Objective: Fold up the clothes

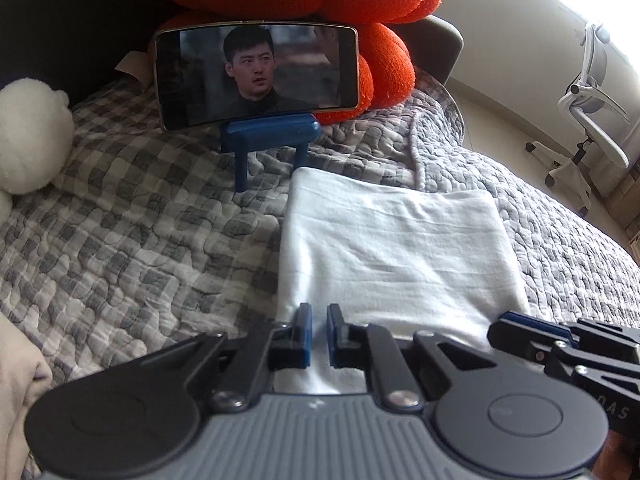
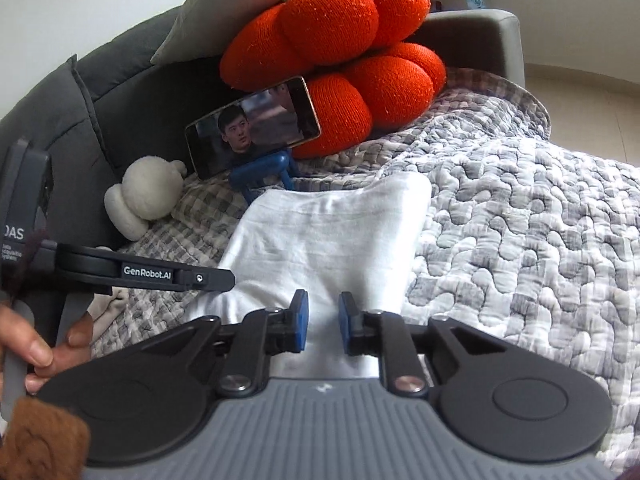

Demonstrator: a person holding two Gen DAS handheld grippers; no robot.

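A white garment (image 1: 400, 240), folded into a rectangle, lies flat on the grey checked quilt (image 1: 140, 220); the right wrist view shows the garment (image 2: 328, 232) too. My left gripper (image 1: 319, 334) sits at its near left edge, blue pads a narrow slit apart with white cloth pinched between them. In the right wrist view the left gripper (image 2: 228, 278) reaches in from the left onto that edge. My right gripper (image 2: 323, 322) is over the near right part, its pads wider apart, with cloth showing in the gap but not pressed. The right gripper (image 1: 508, 322) also shows at the right of the left wrist view.
A phone (image 1: 256, 76) on a blue stand (image 1: 272, 136) stands just behind the garment, against an orange cushion (image 1: 384, 60). A white plush toy (image 1: 28, 136) lies at the left by the dark headboard (image 2: 60, 128). An office chair (image 1: 592, 120) stands beyond the bed's right edge.
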